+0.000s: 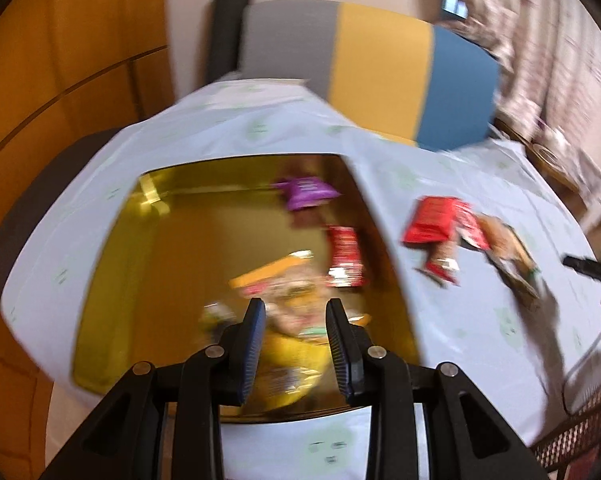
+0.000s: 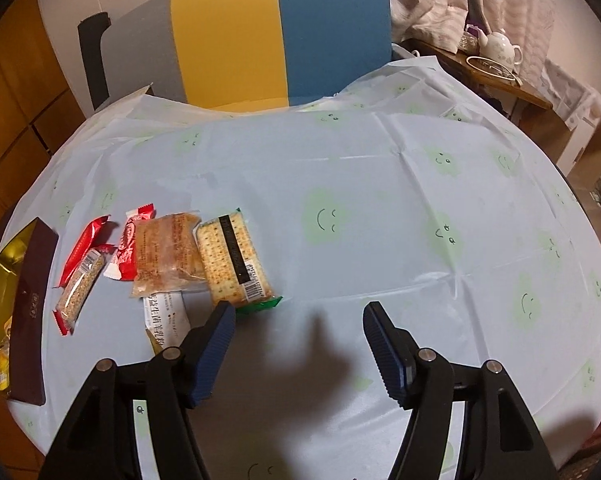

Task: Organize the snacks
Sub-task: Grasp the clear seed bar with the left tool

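Your left gripper [image 1: 296, 312] hangs over the gold-lined box [image 1: 112, 280]. Its fingers stand partly spread with a yellow snack packet [image 1: 288, 356] showing in the gap; the view is blurred, so you cannot tell whether the pads are touching it. A purple packet [image 1: 306, 192] and a red packet [image 1: 344, 256] already lie in the box, toward 12 and 1 o'clock of the gripper.

Your right gripper [image 2: 298, 320] hovers above the tablecloth [image 2: 380, 200], fingers spread wide and holding nothing. The remaining snacks lie at its 10 o'clock: the cracker pack [image 2: 232, 256] nearest, just beside the left fingertip, then the pastry pack [image 2: 168, 252] touching it, then the sesame bar [image 2: 78, 284] and red wrappers [image 2: 86, 240].

Handling, as judged:
- All packs appear light, with slippery film wrappers.
- Crackers are brittle. Grip across the short width at mid-length, with light force.
- The pastry is soft. Take it by the sealed end.
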`<control>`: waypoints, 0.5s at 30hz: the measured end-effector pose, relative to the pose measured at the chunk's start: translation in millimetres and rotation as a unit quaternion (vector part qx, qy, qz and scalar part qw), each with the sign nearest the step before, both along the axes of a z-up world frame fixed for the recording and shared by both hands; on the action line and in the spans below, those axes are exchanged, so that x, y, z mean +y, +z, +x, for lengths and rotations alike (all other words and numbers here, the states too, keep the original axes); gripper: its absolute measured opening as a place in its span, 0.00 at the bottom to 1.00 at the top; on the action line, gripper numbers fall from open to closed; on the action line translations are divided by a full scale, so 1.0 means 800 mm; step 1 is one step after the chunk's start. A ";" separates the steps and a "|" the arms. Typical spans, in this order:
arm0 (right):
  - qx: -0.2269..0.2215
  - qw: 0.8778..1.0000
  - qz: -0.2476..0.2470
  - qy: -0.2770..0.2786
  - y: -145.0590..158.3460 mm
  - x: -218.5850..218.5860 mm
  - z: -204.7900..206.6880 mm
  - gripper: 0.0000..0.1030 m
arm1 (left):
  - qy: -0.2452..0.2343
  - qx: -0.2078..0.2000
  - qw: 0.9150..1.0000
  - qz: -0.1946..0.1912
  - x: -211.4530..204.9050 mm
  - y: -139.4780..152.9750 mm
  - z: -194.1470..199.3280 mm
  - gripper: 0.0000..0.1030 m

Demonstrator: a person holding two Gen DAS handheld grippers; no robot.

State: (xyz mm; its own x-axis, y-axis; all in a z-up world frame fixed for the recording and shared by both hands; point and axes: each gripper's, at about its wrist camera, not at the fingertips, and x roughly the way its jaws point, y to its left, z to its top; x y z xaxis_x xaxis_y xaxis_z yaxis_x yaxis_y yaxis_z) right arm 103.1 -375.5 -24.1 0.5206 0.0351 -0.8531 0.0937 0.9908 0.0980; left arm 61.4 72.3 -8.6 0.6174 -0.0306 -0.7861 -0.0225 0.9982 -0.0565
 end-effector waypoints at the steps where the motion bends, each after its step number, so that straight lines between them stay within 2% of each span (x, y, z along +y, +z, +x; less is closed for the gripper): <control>1: -0.001 1.000 0.001 0.000 0.002 0.000 -0.002 0.67 | -0.020 -0.001 1.000 0.001 -0.014 0.002 0.004 0.31; 8: -0.010 1.000 0.009 -0.003 0.006 -0.002 -0.003 0.68 | -0.127 -0.002 0.992 0.015 -0.108 0.013 0.038 0.31; 12: -0.015 1.000 0.014 -0.003 0.011 -0.004 -0.004 0.69 | -0.166 0.008 0.986 0.029 -0.154 0.012 0.065 0.31; 15: -0.021 1.000 0.017 0.000 0.014 -0.003 -0.005 0.69 | -0.187 0.031 0.982 0.026 -0.181 -0.001 0.088 0.31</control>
